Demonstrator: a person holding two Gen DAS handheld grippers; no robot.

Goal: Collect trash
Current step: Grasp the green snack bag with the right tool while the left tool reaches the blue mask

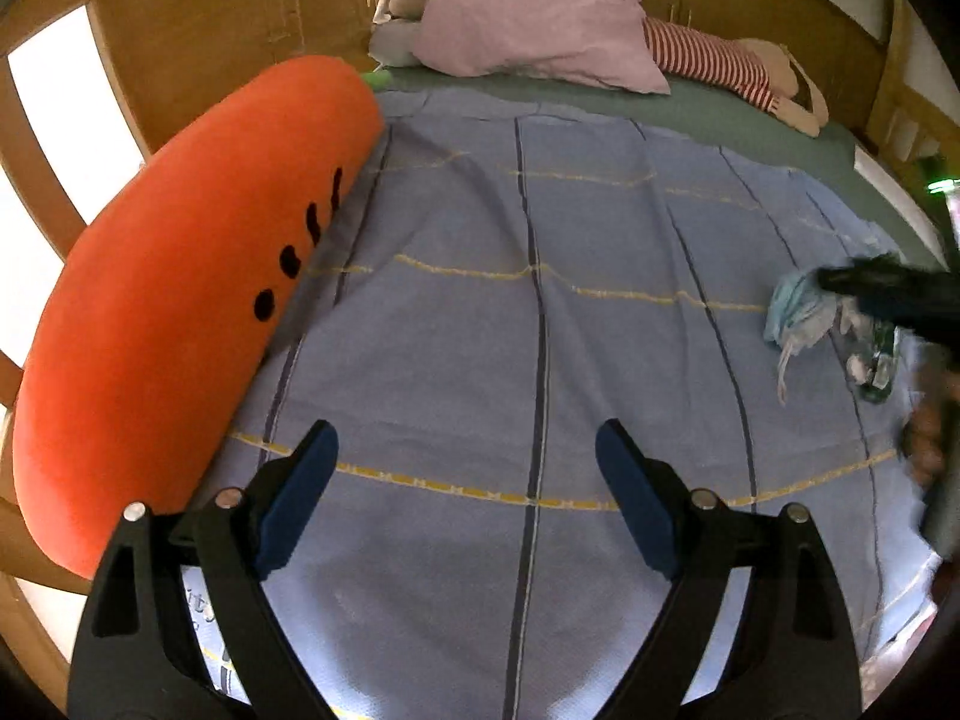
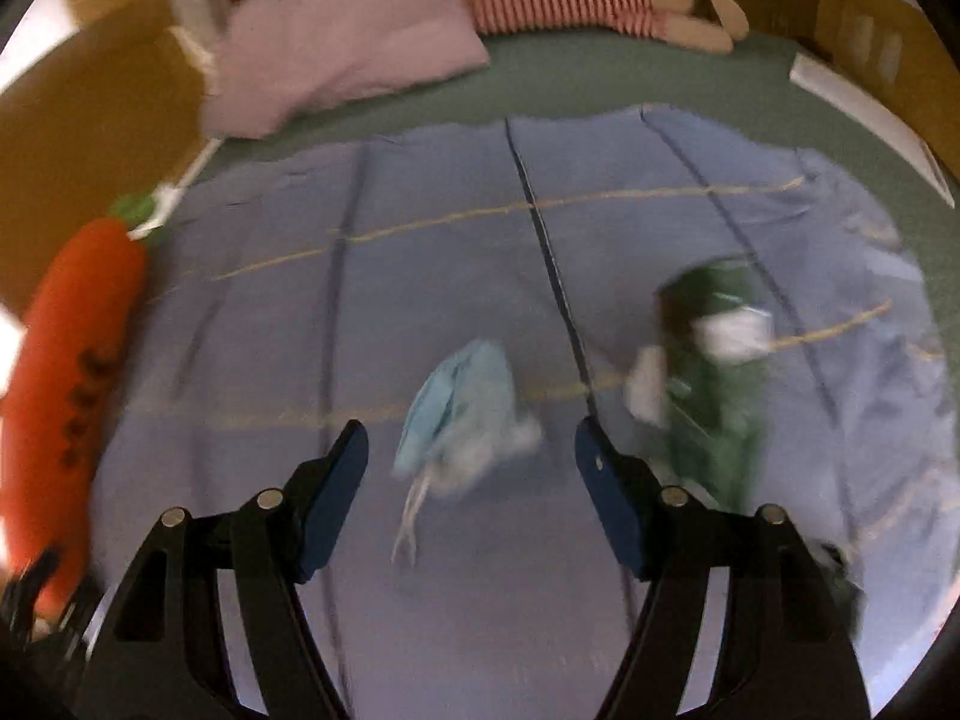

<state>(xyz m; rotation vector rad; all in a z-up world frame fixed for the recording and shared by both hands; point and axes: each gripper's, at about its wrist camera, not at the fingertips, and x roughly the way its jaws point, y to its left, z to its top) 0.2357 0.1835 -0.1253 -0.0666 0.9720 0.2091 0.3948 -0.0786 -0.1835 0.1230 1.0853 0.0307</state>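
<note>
A crumpled pale-blue face mask (image 2: 465, 414), its thin ear loops trailing toward the camera, lies on the bed's blue blanket (image 2: 420, 276) just ahead of the right tongs (image 2: 471, 450), roughly in line with the gap between their blue-padded fingers. To its right, near but apart, sits a green crinkled plastic wrapper (image 2: 717, 384) with white crumpled paper (image 2: 735, 333) on and beside it; motion blur softens all three. The right tongs are spread wide and hold nothing.

In the left wrist view, the same mask (image 1: 795, 312) and the green wrapper (image 1: 879, 363) appear at the blanket's far right edge, with a dark blurred shape, which cannot be identified for certain, crossing above them. The left tongs (image 1: 468, 450) hang over bare blanket, also spread wide and empty.

The blanket is a soft woven cloth crossed by dark stripes and thin yellow lines, laid over a green sheet (image 2: 600, 78). A long orange carrot-shaped plush (image 1: 180, 288) with black stitched marks lines the bed's left side. At the head lie a rumpled pink pillow (image 1: 528, 24) and a stuffed rabbit in red-and-white stripes (image 2: 576, 3), against a wooden frame (image 1: 198, 42).
</note>
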